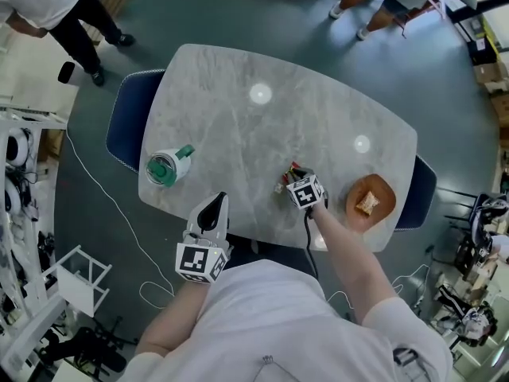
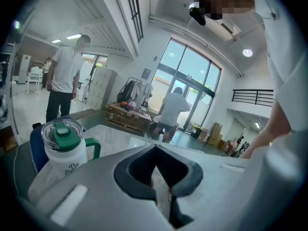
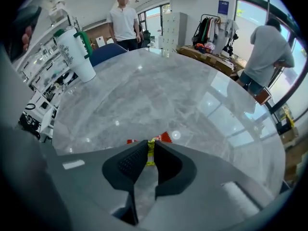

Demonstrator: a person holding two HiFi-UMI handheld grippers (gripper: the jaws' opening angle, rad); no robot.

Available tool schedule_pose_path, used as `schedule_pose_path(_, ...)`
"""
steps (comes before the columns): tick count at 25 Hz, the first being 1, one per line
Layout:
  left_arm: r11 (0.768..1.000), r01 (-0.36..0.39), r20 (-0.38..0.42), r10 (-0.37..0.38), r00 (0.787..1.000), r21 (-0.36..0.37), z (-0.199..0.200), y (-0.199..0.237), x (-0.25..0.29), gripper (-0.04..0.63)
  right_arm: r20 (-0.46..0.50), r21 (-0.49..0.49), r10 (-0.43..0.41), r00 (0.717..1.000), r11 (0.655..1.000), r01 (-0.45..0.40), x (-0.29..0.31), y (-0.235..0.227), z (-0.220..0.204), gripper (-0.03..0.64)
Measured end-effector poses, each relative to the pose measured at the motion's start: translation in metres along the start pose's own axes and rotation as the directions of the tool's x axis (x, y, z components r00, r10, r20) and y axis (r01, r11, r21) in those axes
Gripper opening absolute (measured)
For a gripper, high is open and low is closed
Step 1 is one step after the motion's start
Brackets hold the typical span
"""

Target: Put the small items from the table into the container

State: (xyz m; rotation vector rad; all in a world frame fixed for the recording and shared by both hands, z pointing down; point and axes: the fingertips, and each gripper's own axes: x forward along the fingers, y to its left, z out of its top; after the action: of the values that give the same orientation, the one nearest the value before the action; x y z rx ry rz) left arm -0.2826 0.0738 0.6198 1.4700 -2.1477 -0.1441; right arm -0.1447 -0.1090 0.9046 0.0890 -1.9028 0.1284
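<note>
Head view is showing you the grey marble worktop (image 1: 262,134) as the largest thing, rounded at every corner. One blue chair (image 1: 126,130) is sitting against its left edge and a second chair (image 1: 424,191) against its right. The far half of the slab is lying open ahead of both your claws, with only two ceiling-light reflections on it. Beyond the far edge, two people (image 1: 56,10) are standing on the dark floor (image 1: 262,14), well apart from the worktop. A white rack (image 1: 24,173) is crowding the floor to the left.

Near the left edge, a white tumbler (image 1: 167,167) with a green lid is standing upright, and open slab is running between it and your left claw (image 1: 219,200). That claw is hovering over the near edge with its tips together and nothing between them.

Close to the near right corner, the wooden dish (image 1: 382,191) is sitting just inside the rim, with one pale item (image 1: 367,204) lying in it.

The small items (image 1: 291,172) are lying in a loose cluster just left of the dish, a little in from the near edge. Your right claw (image 3: 150,143) is pointing steeply down into that cluster. In the right gripper view it is clamping a yellow piece (image 3: 150,154) between its tips, while red pieces (image 3: 166,137) are lying on the slab just beyond. A black cable (image 1: 307,237) is trailing from that gripper back over the near edge beside your forearm.
</note>
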Motion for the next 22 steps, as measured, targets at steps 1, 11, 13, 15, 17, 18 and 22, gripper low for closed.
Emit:
schedule_pose_path(1,1.0,0.002,0.0,-0.002,1.0,-0.002,0.001,0.002,0.0,0.003,-0.002,0.002,-0.01,1.0,1.0,0.01,0.0,0.0,0.0,0.067)
schedule_pose_path(11,0.99,0.131,0.025,-0.133,0.991,0.06,0.022,0.002,0.002,0.003,0.196,0.163,-0.11,0.974,0.984,0.079,-0.063,0.009,0.042,0.043)
schedule_pose_path(13,0.983,0.165,0.03,-0.168,0.985,0.079,0.028,-0.006,0.005,0.003,0.283,0.203,-0.134,0.95,0.976,0.077,-0.098,0.015,0.058,0.043)
schedule_pose_path(15,0.969,0.22,0.046,-0.226,0.973,0.111,0.037,-0.023,0.014,0.003,0.389,0.243,-0.179,0.904,0.966,0.086,-0.145,0.016,0.075,0.043)
schedule_pose_path(17,0.949,0.28,0.06,-0.291,0.955,0.147,0.05,-0.044,0.025,0.003,0.491,0.27,-0.229,0.841,0.957,0.103,-0.197,0.017,0.09,0.043)
schedule_pose_path(18,0.938,0.308,0.064,-0.321,0.945,0.161,0.058,-0.053,0.03,0.003,0.533,0.281,-0.251,0.808,0.953,0.111,-0.222,0.018,0.097,0.043)
schedule_pose_path(22,0.889,0.406,0.077,-0.429,0.9,0.213,0.084,-0.096,0.042,0.003,0.654,0.35,-0.338,0.677,0.928,0.125,-0.312,0.024,0.107,0.043)
